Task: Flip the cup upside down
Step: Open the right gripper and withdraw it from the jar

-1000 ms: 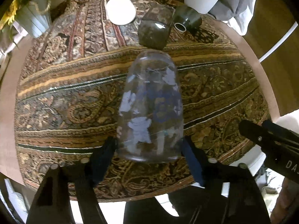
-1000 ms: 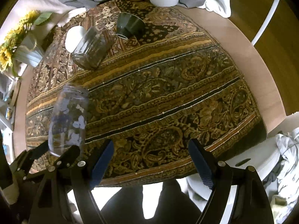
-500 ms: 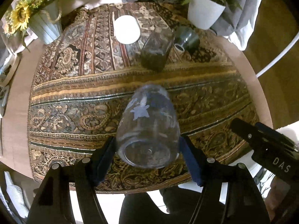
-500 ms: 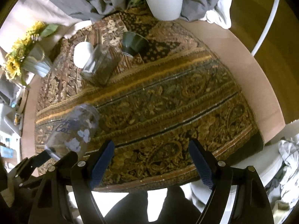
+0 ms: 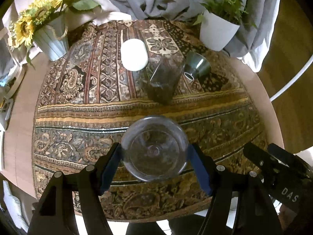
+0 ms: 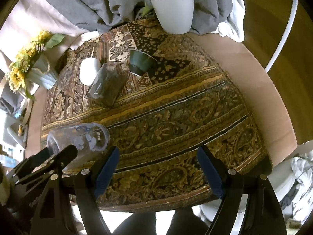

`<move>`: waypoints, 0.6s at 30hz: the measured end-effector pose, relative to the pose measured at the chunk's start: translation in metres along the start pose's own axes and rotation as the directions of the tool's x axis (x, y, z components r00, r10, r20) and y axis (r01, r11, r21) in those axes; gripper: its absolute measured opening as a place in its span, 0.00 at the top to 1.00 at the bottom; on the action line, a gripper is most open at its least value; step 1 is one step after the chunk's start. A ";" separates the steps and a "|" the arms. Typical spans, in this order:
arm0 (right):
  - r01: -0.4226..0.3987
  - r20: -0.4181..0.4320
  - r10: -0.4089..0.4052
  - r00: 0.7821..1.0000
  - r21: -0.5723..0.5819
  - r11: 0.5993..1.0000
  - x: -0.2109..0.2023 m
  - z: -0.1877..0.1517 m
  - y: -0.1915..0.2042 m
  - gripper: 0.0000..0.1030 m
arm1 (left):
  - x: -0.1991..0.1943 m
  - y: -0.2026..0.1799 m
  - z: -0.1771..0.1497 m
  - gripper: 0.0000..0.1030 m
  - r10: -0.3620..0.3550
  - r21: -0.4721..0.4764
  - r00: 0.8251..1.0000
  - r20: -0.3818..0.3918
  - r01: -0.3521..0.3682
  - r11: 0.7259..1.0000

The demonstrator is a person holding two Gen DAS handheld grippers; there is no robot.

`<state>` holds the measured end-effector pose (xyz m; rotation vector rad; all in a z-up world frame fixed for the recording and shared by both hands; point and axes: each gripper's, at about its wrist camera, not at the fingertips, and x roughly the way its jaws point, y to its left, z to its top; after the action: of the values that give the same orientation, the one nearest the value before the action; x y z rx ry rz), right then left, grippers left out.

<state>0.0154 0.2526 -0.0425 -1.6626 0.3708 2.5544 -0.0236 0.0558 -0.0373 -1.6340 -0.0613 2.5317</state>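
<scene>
While the left tool clamps it between blue pads, the clear glass cup, printed with pale flowers and blue script too blurred to read, hangs tipped above the paisley cloth on the round table, its circular base facing the left camera. White letters "DAS" mark the right tool, which stands spread apart beside it, holding nothing.

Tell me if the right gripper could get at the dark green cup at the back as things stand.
Probably yes. The right gripper is open and holds nothing, and bare patterned cloth lies between it and the dark green cup. The smoky glass sits just left of that path, so come in from the right.
</scene>
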 end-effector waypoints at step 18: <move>0.005 0.050 -0.004 0.999 -0.022 1.000 -0.017 -0.001 0.004 0.21 | -0.021 0.002 0.000 0.27 -0.009 -0.030 0.997 0.080 0.012 0.999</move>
<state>0.0225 0.2495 -0.0264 -1.6011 0.3361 2.6001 -0.0147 0.0513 -0.0186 -1.5385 -0.1162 2.5996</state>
